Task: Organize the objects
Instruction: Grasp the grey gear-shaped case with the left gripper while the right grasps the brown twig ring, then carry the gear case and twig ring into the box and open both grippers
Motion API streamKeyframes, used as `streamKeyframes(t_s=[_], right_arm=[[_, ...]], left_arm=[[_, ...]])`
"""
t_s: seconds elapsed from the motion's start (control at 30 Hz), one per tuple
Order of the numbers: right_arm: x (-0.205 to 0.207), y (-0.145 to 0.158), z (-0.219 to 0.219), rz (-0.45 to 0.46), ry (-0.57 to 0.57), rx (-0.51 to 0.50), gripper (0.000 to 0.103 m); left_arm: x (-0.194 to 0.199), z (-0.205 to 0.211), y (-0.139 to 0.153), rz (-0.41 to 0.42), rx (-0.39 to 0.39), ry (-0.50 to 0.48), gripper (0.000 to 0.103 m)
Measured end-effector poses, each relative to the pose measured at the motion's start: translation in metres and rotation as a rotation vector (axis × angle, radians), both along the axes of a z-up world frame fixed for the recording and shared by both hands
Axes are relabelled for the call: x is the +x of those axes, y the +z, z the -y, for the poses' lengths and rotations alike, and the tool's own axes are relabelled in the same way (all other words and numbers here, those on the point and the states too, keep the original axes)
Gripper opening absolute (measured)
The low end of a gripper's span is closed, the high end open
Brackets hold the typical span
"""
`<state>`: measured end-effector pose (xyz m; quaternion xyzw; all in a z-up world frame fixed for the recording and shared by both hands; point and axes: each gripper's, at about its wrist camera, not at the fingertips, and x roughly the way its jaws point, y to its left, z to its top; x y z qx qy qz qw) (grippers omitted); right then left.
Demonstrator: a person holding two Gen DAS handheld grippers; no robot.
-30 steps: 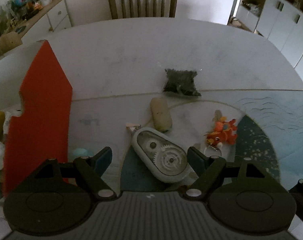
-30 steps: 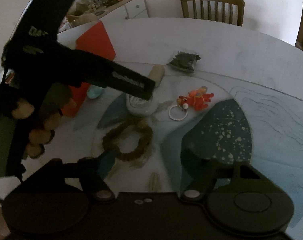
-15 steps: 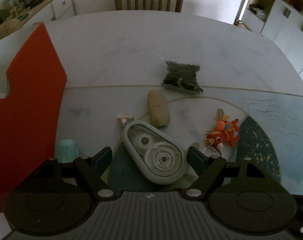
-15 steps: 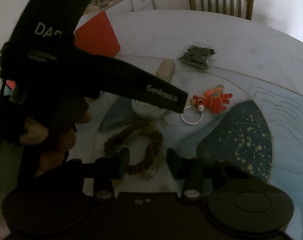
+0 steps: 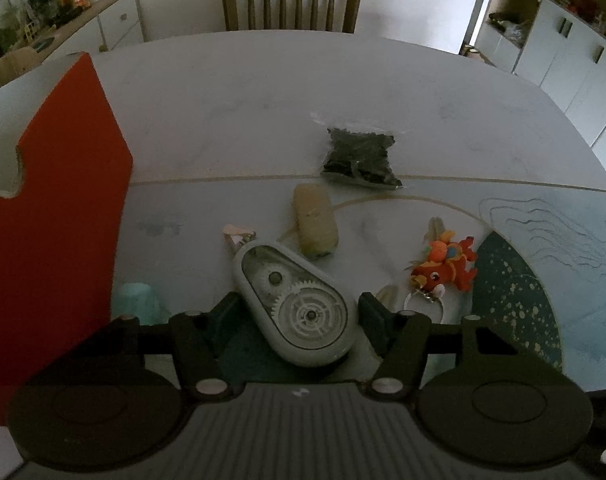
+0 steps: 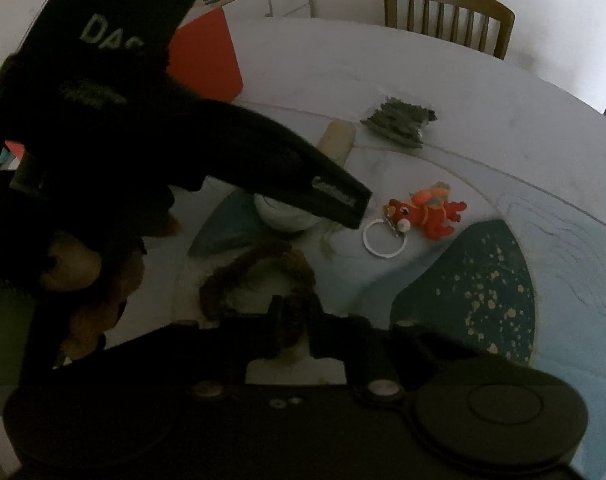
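Observation:
A grey correction-tape dispenser (image 5: 295,304) with clear gears lies on the table between the fingers of my left gripper (image 5: 297,312), which stand either side of it, close to it. My right gripper (image 6: 291,324) is shut on a brown fuzzy ring (image 6: 259,276) lying on the table. In the right wrist view the left gripper's body (image 6: 231,160) and the hand holding it fill the left side and hide most of the dispenser (image 6: 283,216).
On the table lie a tan oblong block (image 5: 315,220), a bag of dark bits (image 5: 359,158), an orange fish keychain (image 5: 443,264) with a white ring (image 6: 384,238), and a pale teal cup (image 5: 137,300). A red box (image 5: 59,208) stands at left. A chair (image 5: 291,0) is beyond.
My right gripper closed from wide open onto the brown ring. My left gripper's fingers came in toward the tape dispenser, and its view shifted slightly left.

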<state>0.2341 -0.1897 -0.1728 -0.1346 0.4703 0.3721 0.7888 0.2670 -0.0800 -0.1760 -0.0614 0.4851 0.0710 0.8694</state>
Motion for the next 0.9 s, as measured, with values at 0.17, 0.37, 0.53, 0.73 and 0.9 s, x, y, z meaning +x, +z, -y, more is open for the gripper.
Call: streamKeyframes(t_s=[0.17, 0.37, 0.53, 0.73, 0.9], right_arm=[[0.000, 0.003, 0.009, -0.021, -0.039, 0.019, 0.006], [0.001, 0.024, 0.026, -0.030, -0.098, 0.076, 0.006], [0.004, 0.047, 0.038, -0.027, -0.163, 0.145, 0.006], [-0.001, 0.074, 0.045, 0.006, -0.214, 0.188, 0.006], [-0.006, 0.092, 0.041, 0.025, -0.251, 0.225, 0.006]], left_arm=[[-0.008, -0.007, 0.007, 0.021, -0.017, -0.003, 0.064], [-0.022, -0.013, 0.029, 0.051, -0.036, -0.039, 0.064], [-0.037, -0.011, 0.055, 0.084, -0.012, -0.108, 0.064], [-0.058, -0.022, 0.085, 0.116, 0.001, -0.173, 0.064], [-0.074, -0.043, 0.103, 0.132, 0.015, -0.195, 0.064]])
